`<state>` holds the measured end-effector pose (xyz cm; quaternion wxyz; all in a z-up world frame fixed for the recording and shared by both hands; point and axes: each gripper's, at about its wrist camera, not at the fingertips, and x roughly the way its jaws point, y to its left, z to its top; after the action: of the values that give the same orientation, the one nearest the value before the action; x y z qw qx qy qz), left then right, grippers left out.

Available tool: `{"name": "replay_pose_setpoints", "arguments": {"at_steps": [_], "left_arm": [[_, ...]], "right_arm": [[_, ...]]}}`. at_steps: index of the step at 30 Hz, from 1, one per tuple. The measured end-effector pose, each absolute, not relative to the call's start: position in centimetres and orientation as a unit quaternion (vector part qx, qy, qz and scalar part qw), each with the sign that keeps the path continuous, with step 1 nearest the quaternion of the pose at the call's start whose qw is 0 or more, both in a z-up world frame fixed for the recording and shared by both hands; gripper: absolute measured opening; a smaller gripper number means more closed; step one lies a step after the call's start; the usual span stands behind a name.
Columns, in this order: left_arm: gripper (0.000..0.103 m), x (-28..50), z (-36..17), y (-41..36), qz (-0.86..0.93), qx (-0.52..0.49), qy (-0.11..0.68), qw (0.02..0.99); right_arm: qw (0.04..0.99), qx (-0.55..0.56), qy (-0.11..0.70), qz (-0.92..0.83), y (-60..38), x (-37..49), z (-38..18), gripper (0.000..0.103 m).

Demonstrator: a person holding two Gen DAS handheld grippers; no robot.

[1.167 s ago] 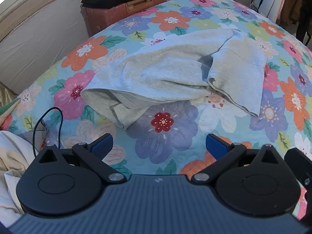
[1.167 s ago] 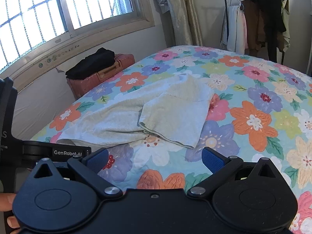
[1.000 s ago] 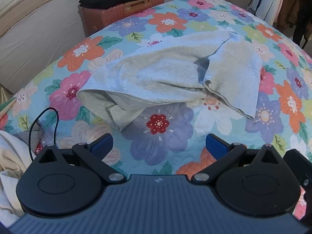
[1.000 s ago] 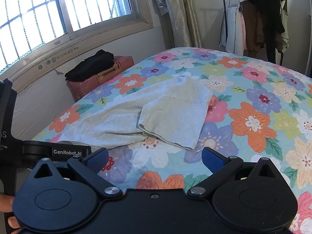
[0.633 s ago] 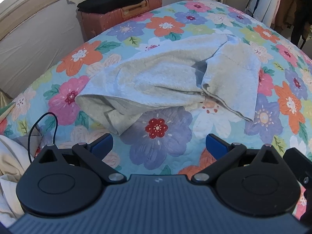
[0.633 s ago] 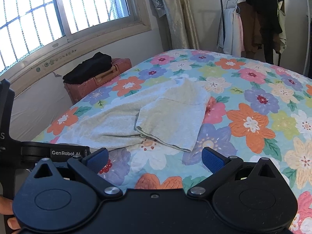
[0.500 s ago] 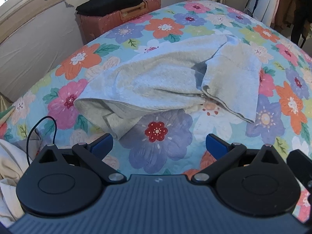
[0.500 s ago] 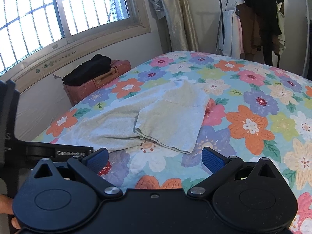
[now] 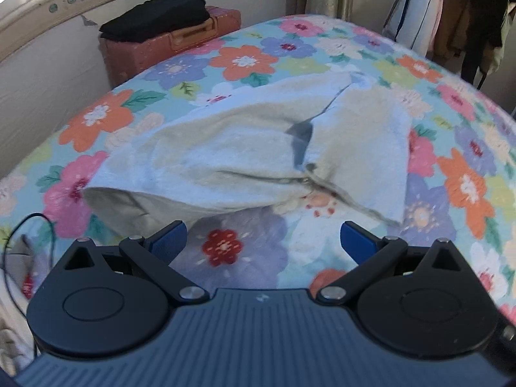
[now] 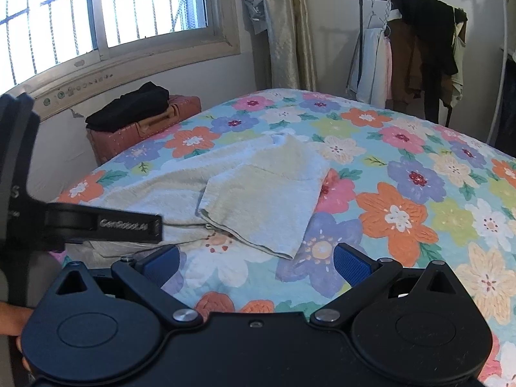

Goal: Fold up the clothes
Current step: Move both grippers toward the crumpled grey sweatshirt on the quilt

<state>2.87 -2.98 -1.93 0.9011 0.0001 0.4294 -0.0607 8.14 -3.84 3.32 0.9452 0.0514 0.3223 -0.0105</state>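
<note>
A pale grey-cream garment [image 9: 245,154] lies on the flowered bedspread [image 9: 464,187], with its right part folded over the body. In the right wrist view the garment [image 10: 258,193] lies ahead and slightly left. My left gripper [image 9: 262,242] is open and empty, just short of the garment's near edge. My right gripper [image 10: 254,264] is open and empty, a little before the folded flap's near corner. The left gripper's body [image 10: 96,222] shows at the left of the right wrist view.
A reddish suitcase [image 9: 167,42] with dark folded clothes [image 9: 154,16] on it stands beyond the bed's far left edge, below the window [image 10: 106,16]. A clothes rack [image 10: 416,48] stands at the far right. A black cable [image 9: 19,242] and pale fabric lie at the near left.
Both grippers have moved forward toward the garment, which now sits closer in both views. Both stay open. The garment has not moved.
</note>
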Motion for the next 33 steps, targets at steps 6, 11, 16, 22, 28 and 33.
{"name": "replay_pose_setpoints", "arguments": {"at_steps": [6, 11, 16, 22, 28, 33], "left_arm": [[0.103, 3.2, -2.2, -4.3, -0.058, 0.041, 0.423, 0.904], [0.103, 3.5, -2.4, -4.1, -0.059, 0.036, 0.430, 0.900], [0.103, 3.6, -2.7, -3.6, -0.063, 0.018, 0.439, 0.896], [0.103, 3.4, -2.3, -2.3, -0.071, -0.026, 0.427, 0.901], [0.103, 3.5, -1.7, -2.1, -0.059, -0.028, 0.413, 0.909], [0.103, 3.6, -1.9, -2.2, -0.055, -0.024, 0.417, 0.907]], "right_arm": [[0.945, 0.086, 0.314, -0.009, -4.7, 8.5, 2.8, 0.103], [0.945, 0.093, 0.314, -0.013, -4.9, 8.5, 1.9, 0.103], [0.944, 0.099, 0.313, -0.017, -5.1, 8.6, 1.6, 0.103], [0.944, 0.104, 0.313, -0.017, -5.1, 8.6, 1.3, 0.103], [0.944, 0.103, 0.313, -0.016, -5.1, 8.6, 1.3, 0.103], [0.943, 0.103, 0.316, -0.017, -4.9, 8.9, 1.3, 0.103]]}}
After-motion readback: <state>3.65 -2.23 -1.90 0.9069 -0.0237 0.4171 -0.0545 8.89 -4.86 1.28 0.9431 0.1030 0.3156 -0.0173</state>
